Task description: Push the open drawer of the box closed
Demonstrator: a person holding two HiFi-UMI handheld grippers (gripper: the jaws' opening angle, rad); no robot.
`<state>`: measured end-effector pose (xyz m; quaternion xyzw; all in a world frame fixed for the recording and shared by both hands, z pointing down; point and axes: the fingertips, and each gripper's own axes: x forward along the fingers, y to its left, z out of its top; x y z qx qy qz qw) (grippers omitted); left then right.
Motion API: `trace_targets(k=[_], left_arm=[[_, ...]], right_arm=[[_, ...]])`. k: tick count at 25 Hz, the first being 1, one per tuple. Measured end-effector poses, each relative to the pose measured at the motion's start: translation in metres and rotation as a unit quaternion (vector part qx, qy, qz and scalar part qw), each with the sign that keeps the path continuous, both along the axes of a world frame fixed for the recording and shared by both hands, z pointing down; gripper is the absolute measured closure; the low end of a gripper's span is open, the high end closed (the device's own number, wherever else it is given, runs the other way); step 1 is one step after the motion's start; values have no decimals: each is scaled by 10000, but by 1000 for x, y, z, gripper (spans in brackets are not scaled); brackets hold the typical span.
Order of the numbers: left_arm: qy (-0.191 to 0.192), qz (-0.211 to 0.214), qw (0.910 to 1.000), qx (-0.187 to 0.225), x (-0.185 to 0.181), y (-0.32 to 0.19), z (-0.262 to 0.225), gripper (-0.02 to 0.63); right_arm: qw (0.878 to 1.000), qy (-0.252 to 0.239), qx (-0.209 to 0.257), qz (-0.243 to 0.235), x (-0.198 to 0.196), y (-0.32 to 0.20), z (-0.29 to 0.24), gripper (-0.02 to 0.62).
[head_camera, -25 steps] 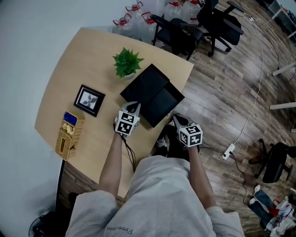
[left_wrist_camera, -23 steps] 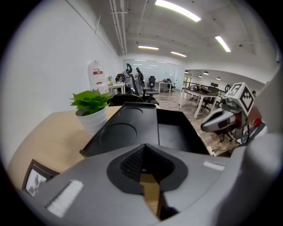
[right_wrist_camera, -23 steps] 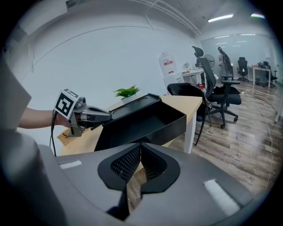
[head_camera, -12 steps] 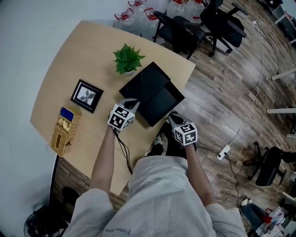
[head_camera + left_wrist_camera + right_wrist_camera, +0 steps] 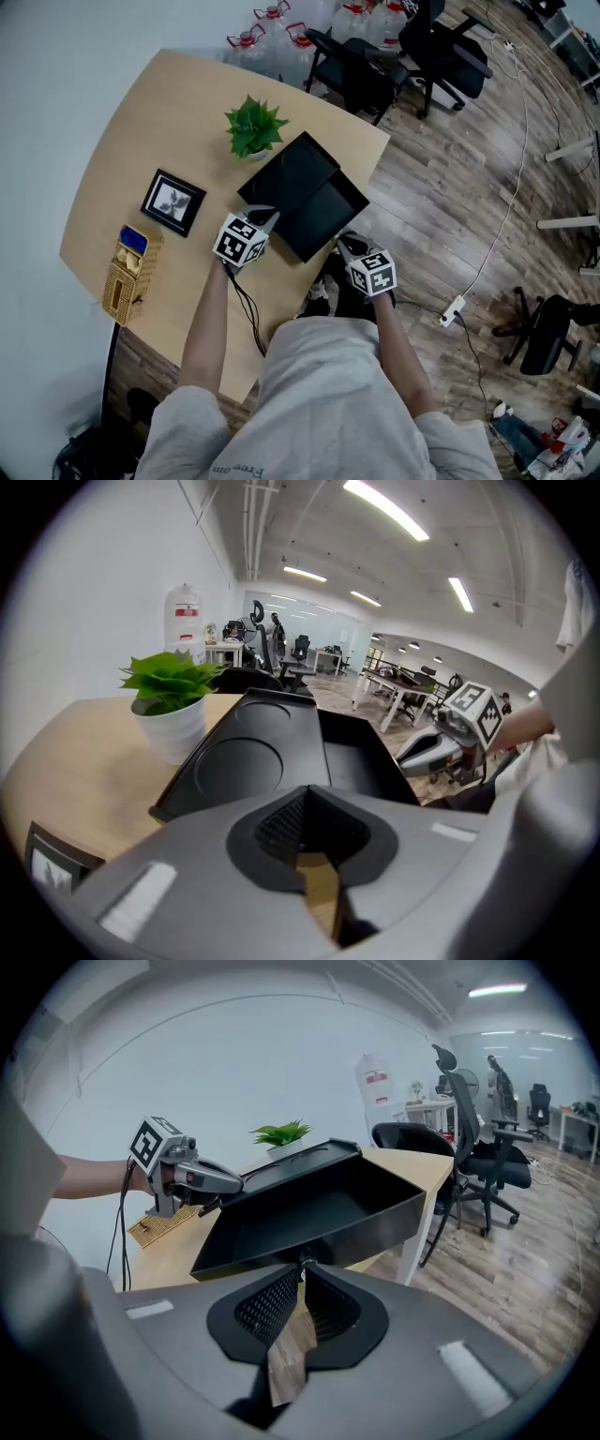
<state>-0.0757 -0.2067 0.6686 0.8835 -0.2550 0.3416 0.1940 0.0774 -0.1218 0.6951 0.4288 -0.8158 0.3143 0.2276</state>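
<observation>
A person in a grey T-shirt stands at the edge of a curved, pale-wood table, a grey two-jaw tool in each hand. A matte black plastic box sits near the table's edge. Its flat lid is moulded with two shallow round recesses. Its smooth, slant-walled black drawer is pulled out toward 4 o'clock and overhangs the table edge.

The left gripper rests at the box's 7 o'clock corner, its ribbed black jaws pressed together with nothing between them. The right gripper points at the drawer's front wall from 5 o'clock. Its jaws also meet at the tips and hold nothing; whether they touch the wall cannot be told. Each tool carries a white cube with black square markers.

At 11 o'clock from the box stands a leafy green plant in a round white pot. A small black-framed picture lies at 9 o'clock. A woven wicker box with a blue patch on top lies at 8 o'clock. Beyond the table, at 12 o'clock, are clear water jugs with red caps and black office chairs on a wood-plank floor.
</observation>
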Motion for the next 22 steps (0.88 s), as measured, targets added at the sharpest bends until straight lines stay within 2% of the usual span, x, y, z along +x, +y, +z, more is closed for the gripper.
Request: trace_targets(k=[6, 10, 22], left_arm=[[112, -111, 9999, -14, 0, 0, -2, 554], [155, -128, 9998, 25, 1, -2, -4, 554], [286, -309, 9990, 117, 1, -3, -5, 554]], right_arm=[[9998, 52, 76, -161, 0, 1, -1, 585], [9993, 263, 24, -278, 2, 5, 4, 544], [9960, 741, 74, -497, 0, -7, 13, 518]])
